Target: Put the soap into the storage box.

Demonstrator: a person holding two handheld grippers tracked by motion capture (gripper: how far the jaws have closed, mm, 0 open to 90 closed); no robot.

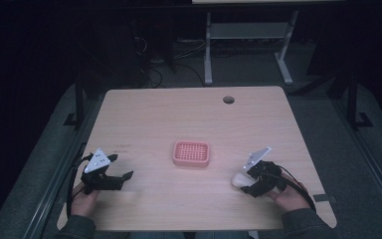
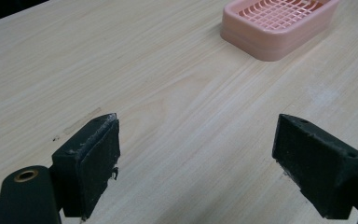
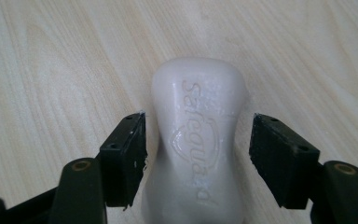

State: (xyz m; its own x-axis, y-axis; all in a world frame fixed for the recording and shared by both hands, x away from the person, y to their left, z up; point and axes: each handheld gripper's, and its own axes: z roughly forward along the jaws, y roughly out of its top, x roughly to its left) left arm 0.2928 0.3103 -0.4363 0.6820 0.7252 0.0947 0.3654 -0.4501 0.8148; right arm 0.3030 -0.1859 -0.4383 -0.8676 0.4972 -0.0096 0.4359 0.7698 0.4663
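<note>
A white bar of soap (image 1: 238, 179) with embossed lettering lies flat on the wooden table (image 1: 179, 114), near the front right. My right gripper (image 1: 243, 182) is open and straddles it. In the right gripper view the soap (image 3: 198, 116) runs lengthwise between the two black jaws; the left pad (image 3: 126, 154) sits almost against it and the right pad (image 3: 279, 154) stands a little off. A pink slatted soap dish (image 1: 191, 153) rests empty at the table's middle. My left gripper (image 1: 125, 179) is open at the front left over bare wood, with the dish (image 2: 279, 23) ahead to its right.
A round cable hole (image 1: 228, 99) sits near the table's far edge. Beyond the table, the white legs of another desk (image 1: 208, 50) and cables lie on a dark floor. Bare wood surrounds the dish on all sides.
</note>
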